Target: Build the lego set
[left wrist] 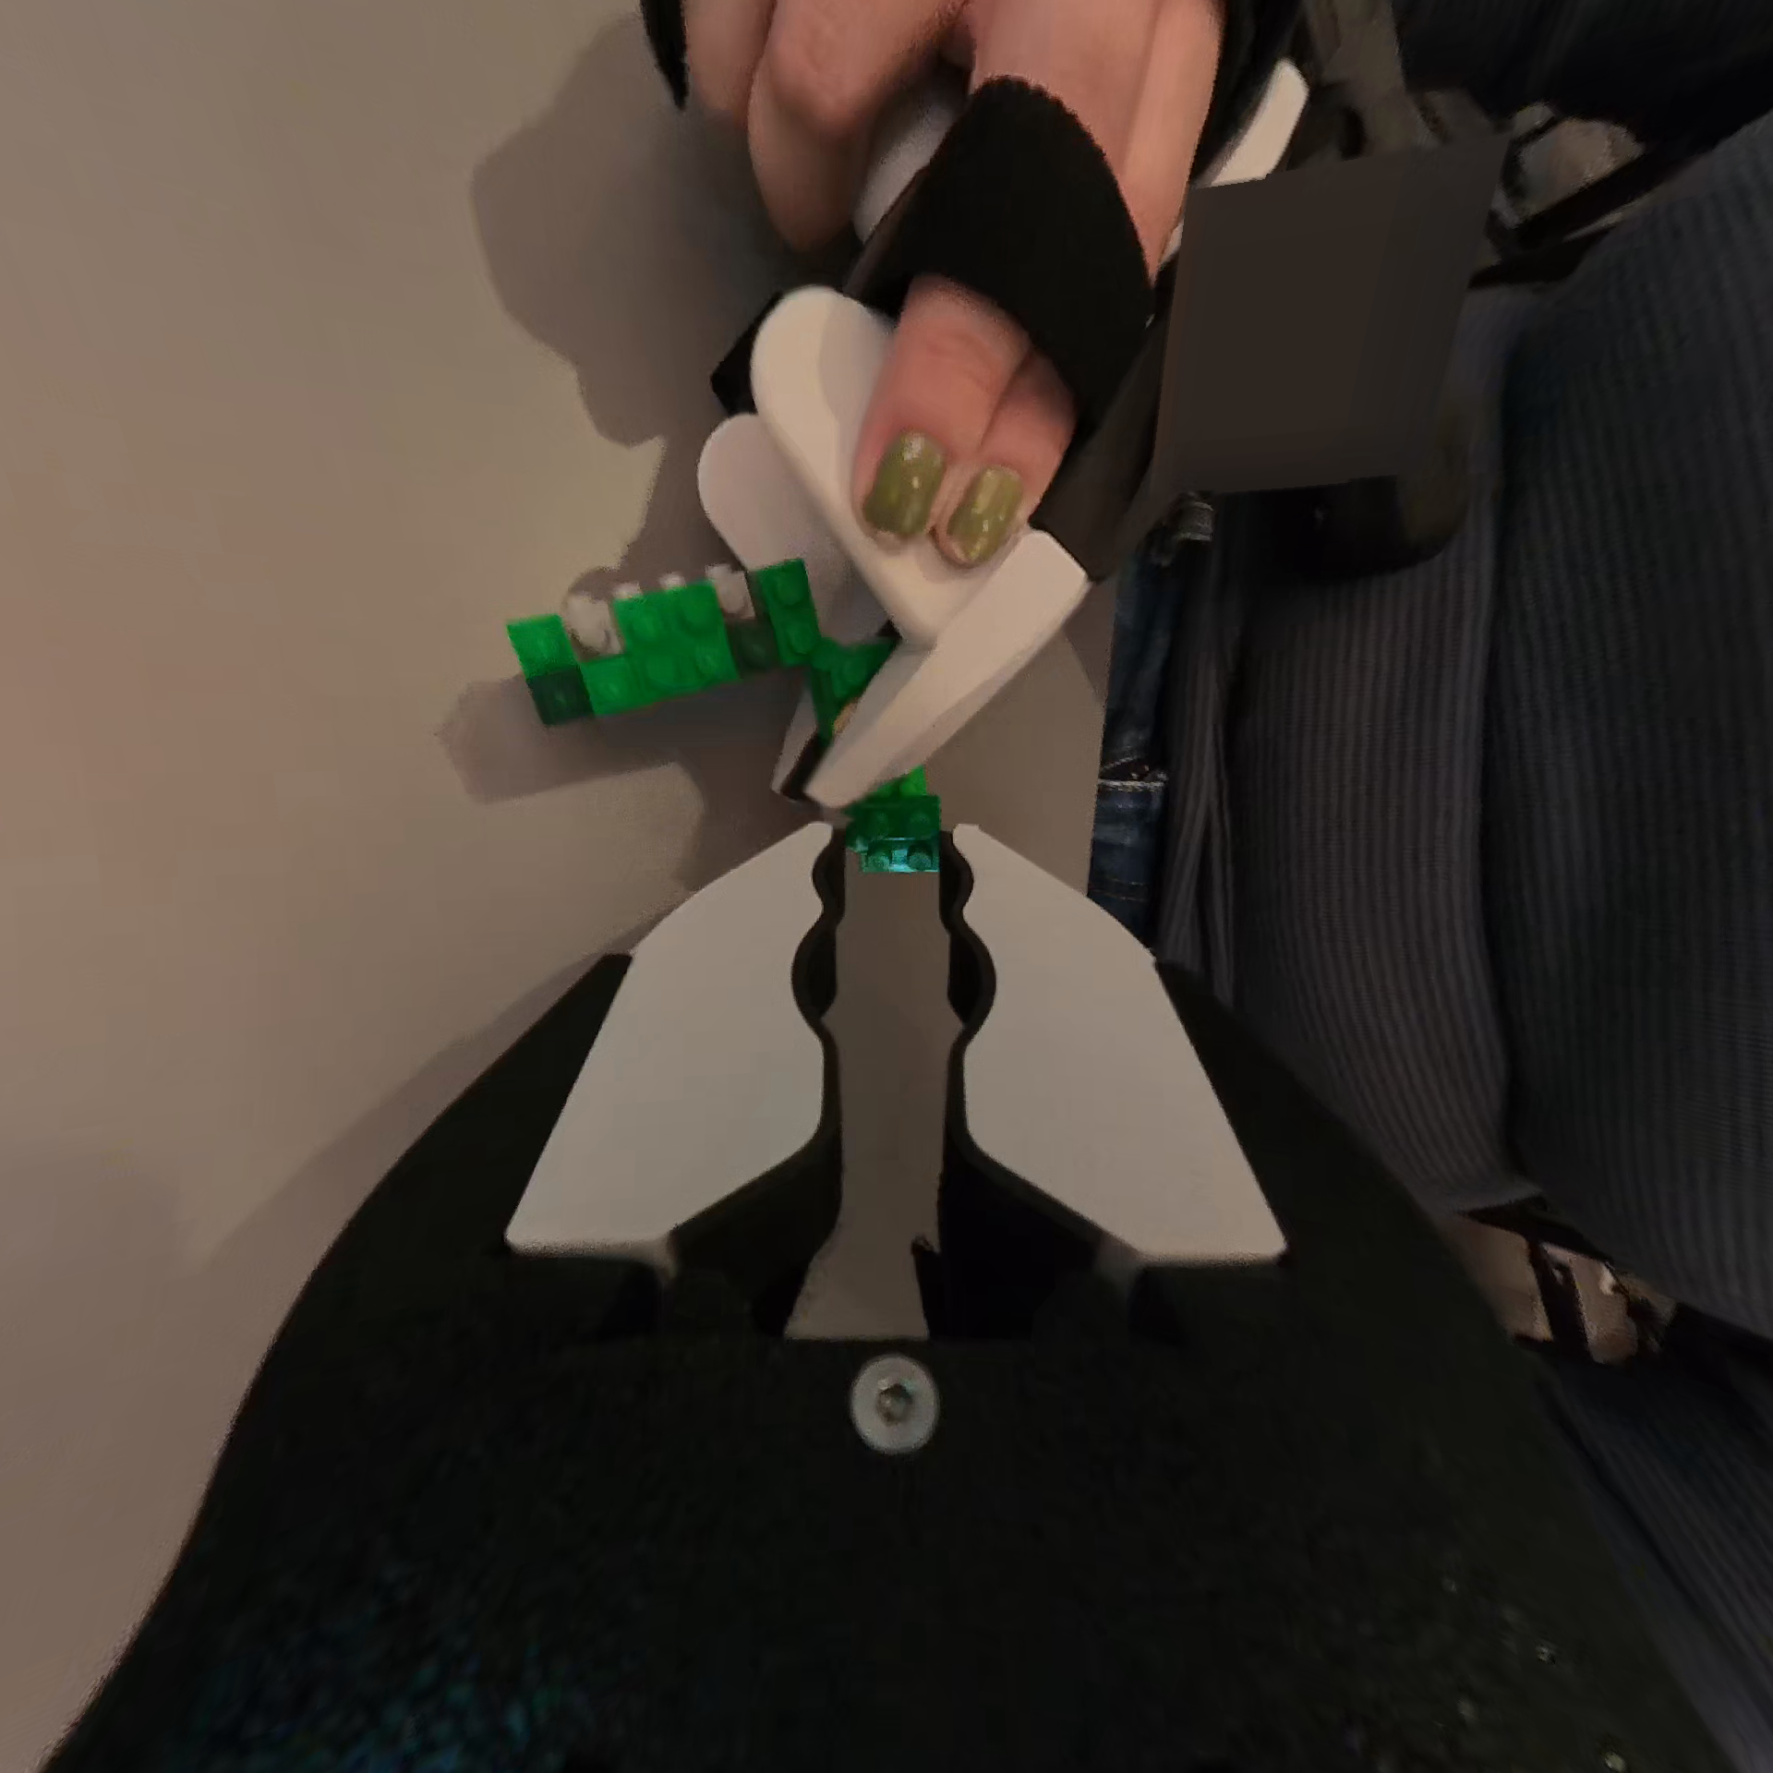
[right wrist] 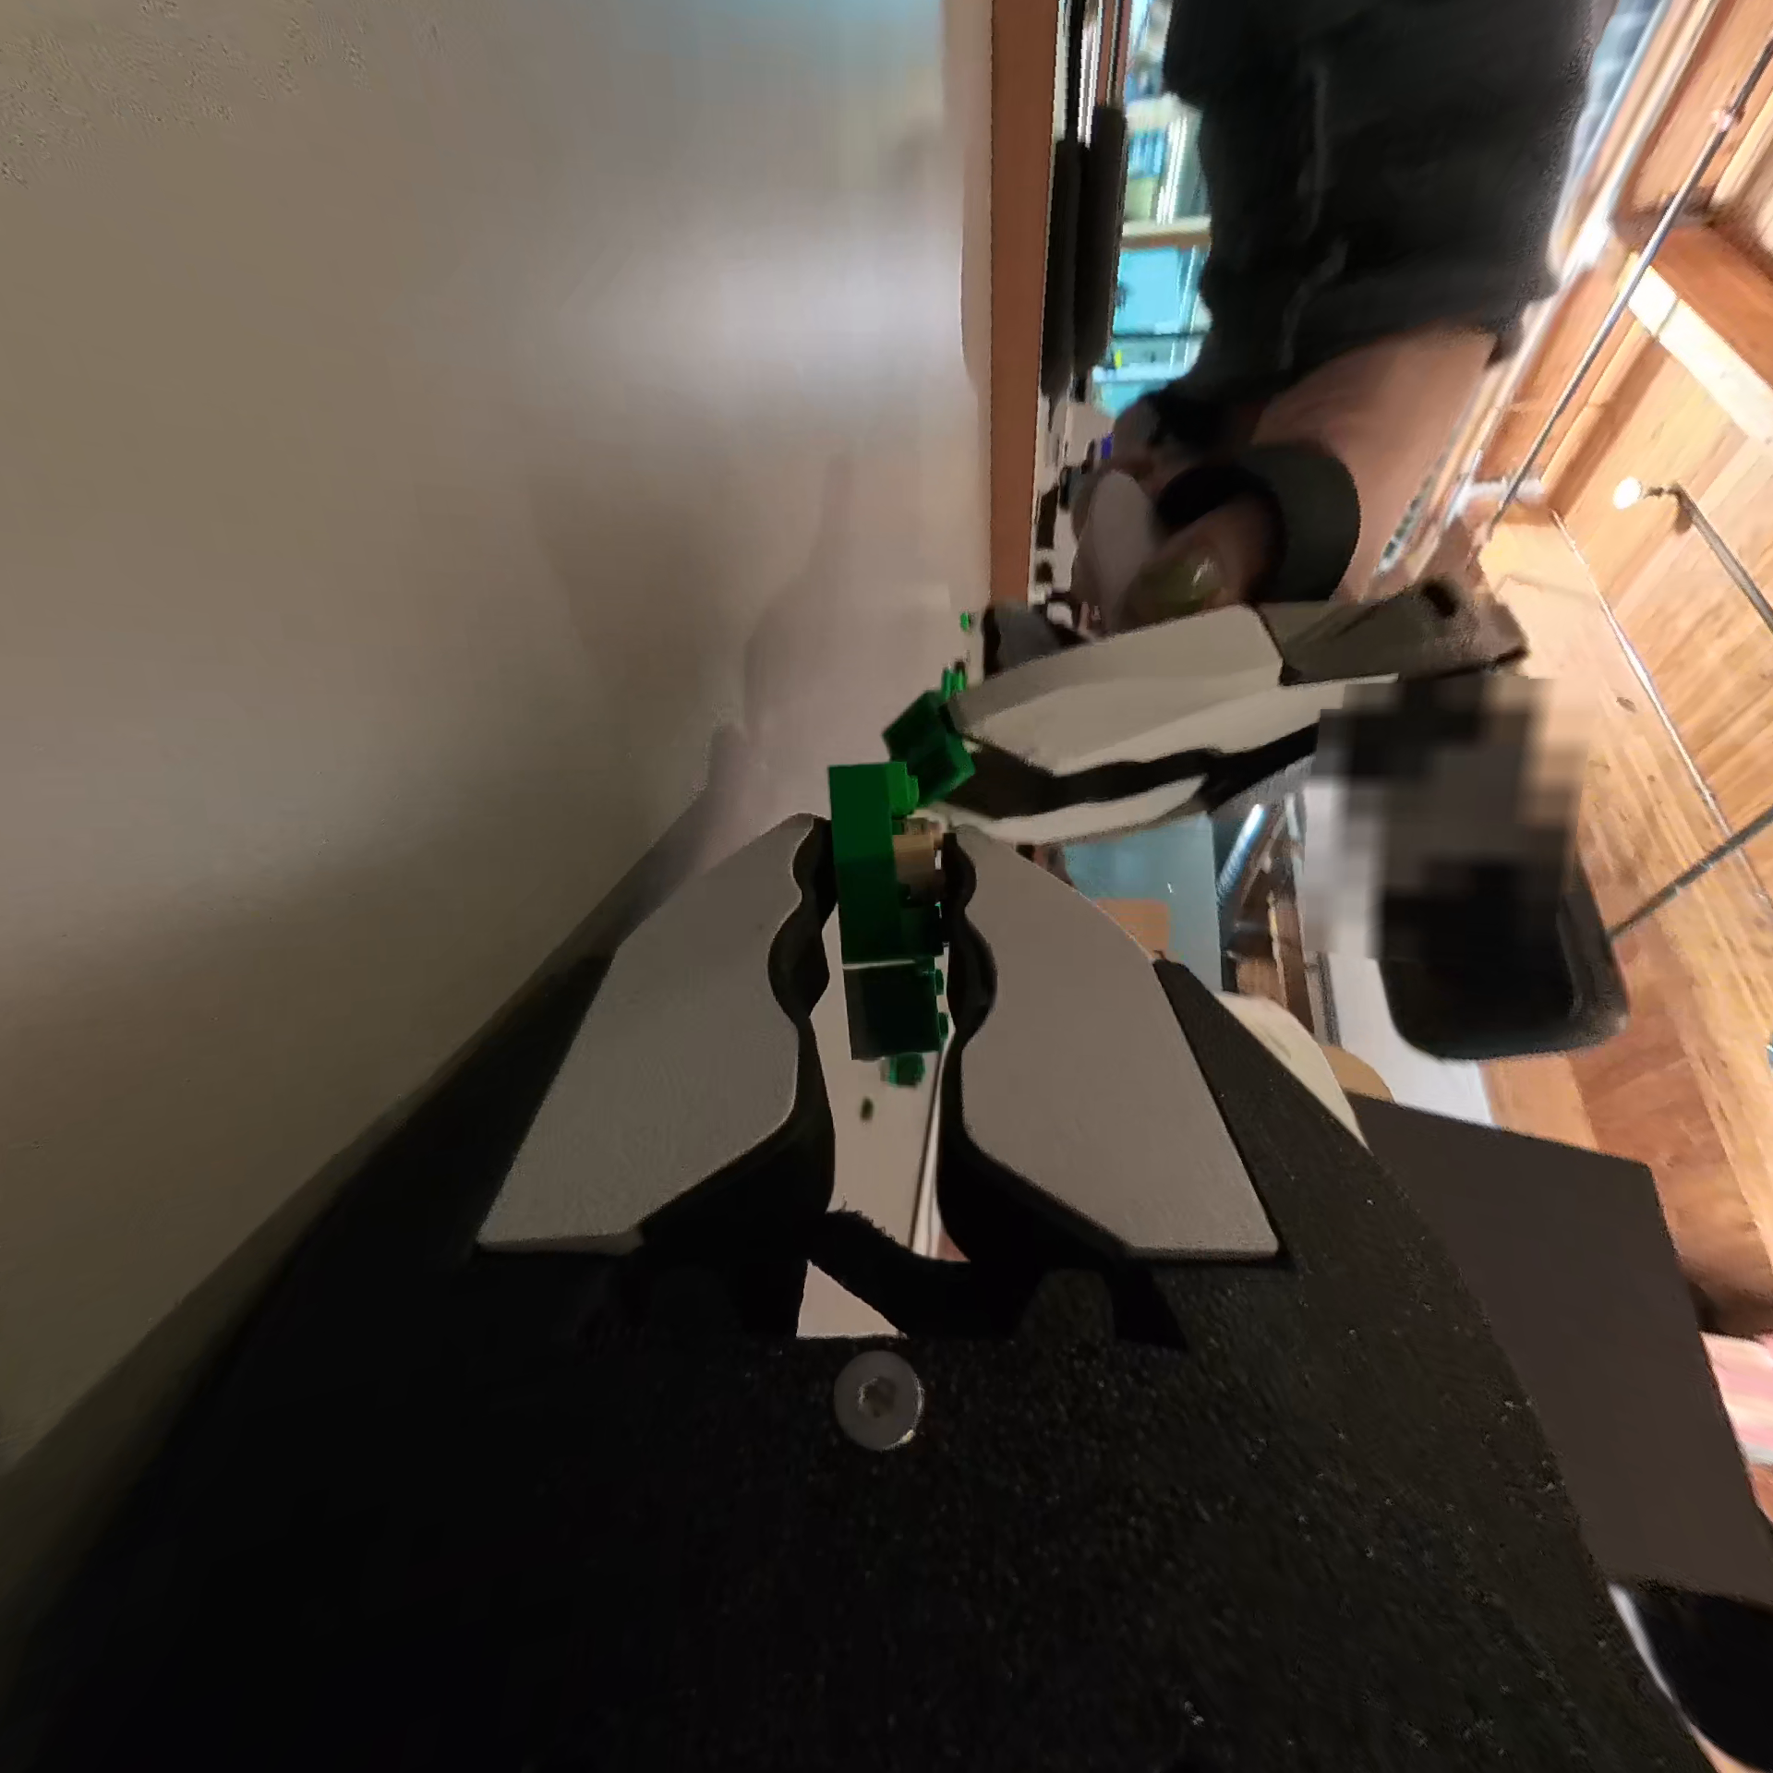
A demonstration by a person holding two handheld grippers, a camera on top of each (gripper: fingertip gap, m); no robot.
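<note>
A green Lego build (left wrist: 662,652) with a few pale studs on top hangs in the air over the beige table (left wrist: 240,576). My right gripper (left wrist: 808,782), held by a hand, comes in from above and is shut on the build's right end. In the right wrist view the build (right wrist: 868,902) stands between that gripper's (right wrist: 885,839) fingers. My left gripper (left wrist: 892,835) is shut on a small green brick piece (left wrist: 897,844), which touches the build's end just below the right gripper's tips. In the right wrist view the left gripper (right wrist: 955,768) comes in from the right with that piece (right wrist: 926,744).
The table's edge (left wrist: 1099,768) runs close to the right of both grippers, with a striped-shirted torso (left wrist: 1439,768) beyond it. A few small loose green pieces (right wrist: 902,1070) lie on the table. Another person (right wrist: 1343,192) stands on the wooden floor (right wrist: 1631,768) far behind.
</note>
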